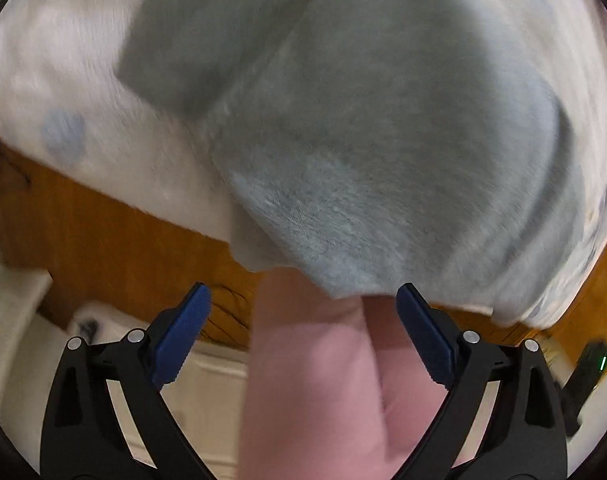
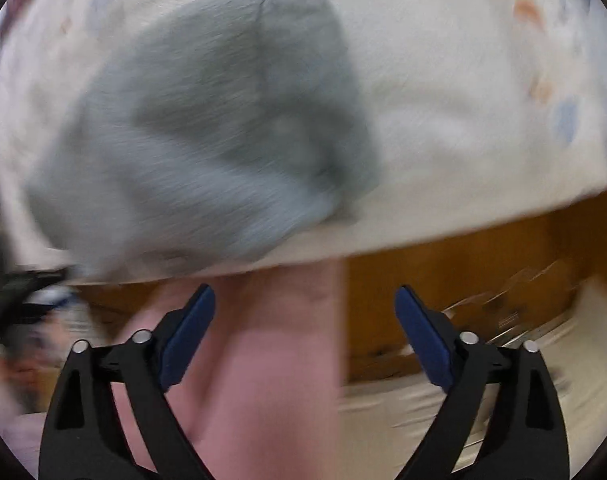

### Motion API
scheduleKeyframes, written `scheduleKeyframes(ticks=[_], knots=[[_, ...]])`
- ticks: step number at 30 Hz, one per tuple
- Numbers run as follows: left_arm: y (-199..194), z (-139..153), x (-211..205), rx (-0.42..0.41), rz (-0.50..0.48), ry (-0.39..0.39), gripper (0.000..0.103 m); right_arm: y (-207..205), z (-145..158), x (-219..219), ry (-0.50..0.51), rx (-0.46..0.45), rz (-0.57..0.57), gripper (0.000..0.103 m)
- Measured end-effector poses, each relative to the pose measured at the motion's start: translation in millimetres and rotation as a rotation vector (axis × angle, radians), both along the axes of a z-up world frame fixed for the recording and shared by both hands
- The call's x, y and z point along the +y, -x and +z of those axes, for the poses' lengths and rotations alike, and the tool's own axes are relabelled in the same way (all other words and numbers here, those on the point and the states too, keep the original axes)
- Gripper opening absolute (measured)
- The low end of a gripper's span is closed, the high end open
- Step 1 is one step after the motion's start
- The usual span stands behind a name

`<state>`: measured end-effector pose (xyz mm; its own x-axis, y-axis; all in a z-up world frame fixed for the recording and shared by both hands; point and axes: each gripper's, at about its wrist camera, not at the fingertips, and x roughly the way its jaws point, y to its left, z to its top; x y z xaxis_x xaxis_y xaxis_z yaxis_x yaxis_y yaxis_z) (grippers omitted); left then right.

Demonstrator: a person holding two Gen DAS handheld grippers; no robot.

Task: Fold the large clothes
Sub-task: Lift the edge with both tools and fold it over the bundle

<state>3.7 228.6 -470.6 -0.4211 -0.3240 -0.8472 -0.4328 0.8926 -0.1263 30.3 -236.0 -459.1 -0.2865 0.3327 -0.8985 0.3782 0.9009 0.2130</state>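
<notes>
A pale bed cover (image 1: 83, 92) printed with faint blue and orange shapes fills most of both wrist views, laid over a bed with an orange-brown wooden frame (image 1: 103, 236), and on it rests the task's thing, a grey-blue fleecy garment (image 1: 383, 140), already doubled over itself with its lower hem reaching the mattress edge. The fold in hand looks set down, so the step now is judged to be clearing both tools away and choosing the next pair of grips; done well, that means lifting straight off without dragging the plush nap, then taking two matching corners of the near hem so the next fold lands square. The left claw (image 1: 303, 312) stands wide with nothing between its blue pads (image 1: 423, 332), just below the hem; the right claw (image 2: 305, 312) stands equally wide and empty, below the bed edge and right of the garment's folded corner (image 2: 343, 200). A pink fabric-covered shape (image 1: 315, 380), probably the person's leg, runs up between the fingers in both views and crowds the approach. A dark device with a green light (image 1: 595, 360) sits low at the right of the left view; motion blur hides finer detail
</notes>
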Motion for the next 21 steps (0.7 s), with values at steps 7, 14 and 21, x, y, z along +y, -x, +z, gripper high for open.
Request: scheduleKeyframes(ticks=[7,14,21], knots=[[8.7,-23.9,13.5,0.008,0.325,0.043,0.042,-5.1,-52.8,10.5,-0.223,0.089,-0.407,0.092],[2.6,-1.7,-4.1,-0.016,0.038,-0.063,0.009,-29.4,-50.5,23.1,-0.010,0.031,-0.332,0.010],[27.8,-9.8,-27.4,0.077,-0.129,-0.118,0.008,3.7,-54.6,39.4,0.067,0.121,-0.168,0.009]])
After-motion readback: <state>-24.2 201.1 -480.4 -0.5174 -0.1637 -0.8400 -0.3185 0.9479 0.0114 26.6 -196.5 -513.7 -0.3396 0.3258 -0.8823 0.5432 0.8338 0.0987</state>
